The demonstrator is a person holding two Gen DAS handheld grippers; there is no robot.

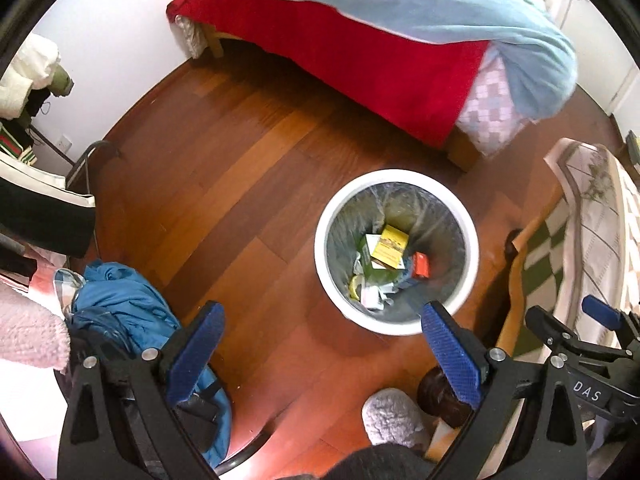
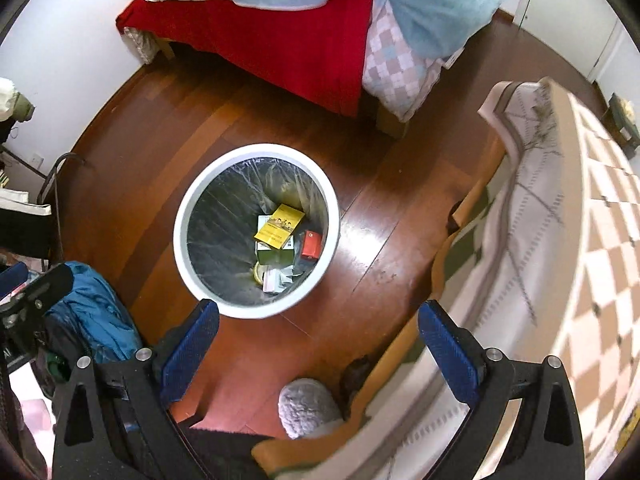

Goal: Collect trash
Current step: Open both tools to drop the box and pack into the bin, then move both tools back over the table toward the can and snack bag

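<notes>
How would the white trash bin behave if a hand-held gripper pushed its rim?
The white trash bin probably slides on the glossy wooden floor. It looks light, holding only small boxes, so it might tip.

A bed with a red sheet and pale blue blanket stands on the wood floor. Blue clothing lies heaped at left; a grey slipper sits below.
</notes>
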